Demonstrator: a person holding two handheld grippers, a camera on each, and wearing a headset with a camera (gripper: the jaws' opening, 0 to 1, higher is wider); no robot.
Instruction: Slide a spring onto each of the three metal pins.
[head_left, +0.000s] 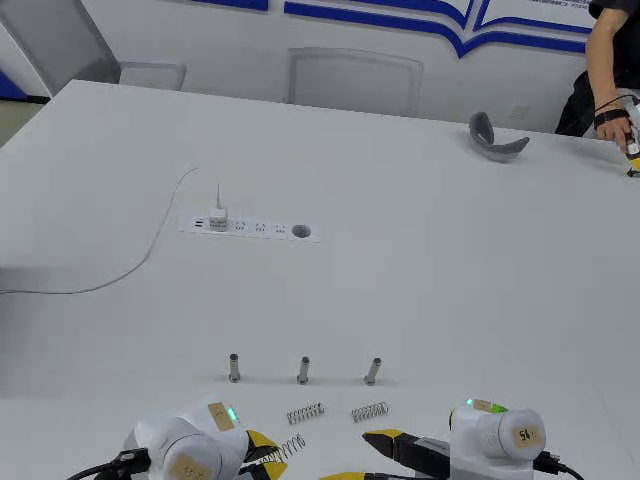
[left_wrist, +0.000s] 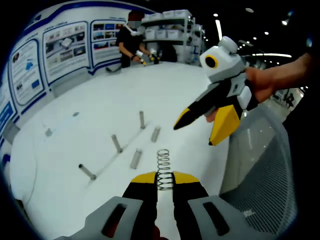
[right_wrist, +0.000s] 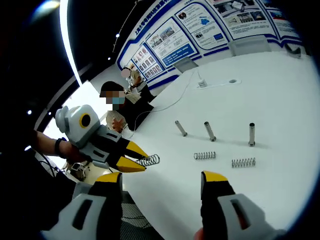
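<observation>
Nearest you, your left gripper (left_wrist: 165, 179) has its jaws closed on the lower coils of one spring (left_wrist: 163, 162). The rest of the spring juts out past the yellow tips, and it appears to be held clear of the white surface (head_left: 450, 290). Your right gripper (right_wrist: 161, 176) hangs alongside, jaws spread wide with nothing between them.

Just beyond the tips, two more springs lie on their sides, the left loose spring (head_left: 306, 412) and the right loose spring (head_left: 370, 411). Behind them, three metal pins stand upright in a row: the left pin (head_left: 234, 367), the middle pin (head_left: 303, 370) and the right pin (head_left: 373, 371). All three are bare.

By the look of it, you are on the first of three fittings, with a spring picked up but not yet threaded. The next move calls for turning the spring's free end down over a pin's top. Its axis must line up with the pin before it is lowered and released. Because it is gripped at one end only, the free coils may sway, and the open right jaws could steady them.

Farther back, a power strip (head_left: 245, 226) sits on the surface with a plug and a thin cable (head_left: 150, 252) trailing left. A grey curved part (head_left: 497, 142) lies near the far edge, where another person (head_left: 612, 70) works at the corner.
</observation>
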